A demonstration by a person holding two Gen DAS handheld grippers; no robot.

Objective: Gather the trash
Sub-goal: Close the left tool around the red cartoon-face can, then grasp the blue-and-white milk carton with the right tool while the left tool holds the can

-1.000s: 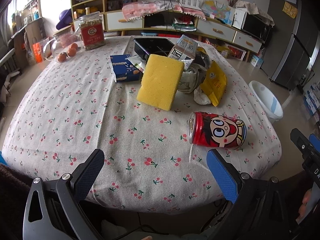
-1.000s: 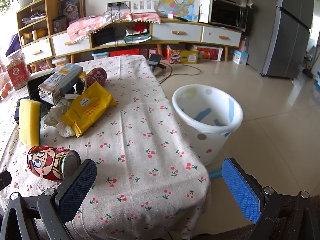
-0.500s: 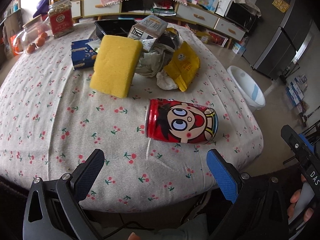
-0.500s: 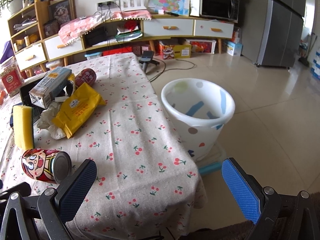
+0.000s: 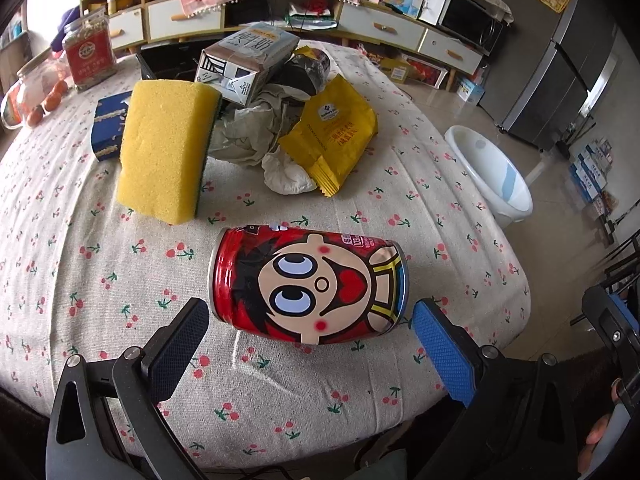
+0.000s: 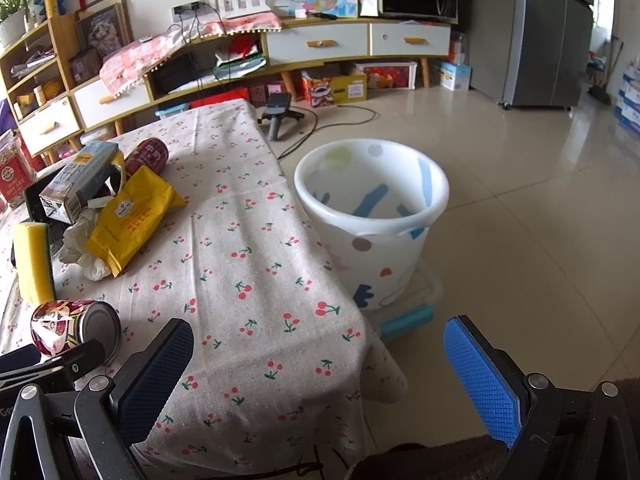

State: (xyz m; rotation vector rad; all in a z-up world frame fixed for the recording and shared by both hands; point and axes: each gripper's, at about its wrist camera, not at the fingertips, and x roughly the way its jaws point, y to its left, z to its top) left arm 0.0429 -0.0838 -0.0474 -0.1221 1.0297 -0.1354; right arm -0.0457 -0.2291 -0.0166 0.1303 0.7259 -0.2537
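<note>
A red cartoon-face can (image 5: pixel 308 286) lies on its side on the cherry-print tablecloth (image 5: pixel 60 240). My left gripper (image 5: pixel 310 344) is open, its fingertips just short of the can's two ends, not touching. The can also shows in the right wrist view (image 6: pixel 76 330). Behind it lie a yellow sponge (image 5: pixel 166 148), a yellow snack wrapper (image 5: pixel 334 136), crumpled paper (image 5: pixel 256 128) and a milk carton (image 5: pixel 248 60). My right gripper (image 6: pixel 320 364) is open and empty over the table's right edge. A white patterned bin (image 6: pixel 370 216) stands on the floor beside the table.
A blue box (image 5: pixel 106 130), a black tray (image 5: pixel 168 60), a red-label jar (image 5: pixel 89 54) and a glass jar (image 5: pixel 28 96) sit farther back. A second red can (image 6: pixel 147 155) lies by the carton. A sideboard (image 6: pixel 320 46) and fridge (image 6: pixel 548 32) stand behind.
My left gripper has moved forward and right, so the red can now lies just ahead of its open fingers. My right gripper has drifted closer to the bin.
</note>
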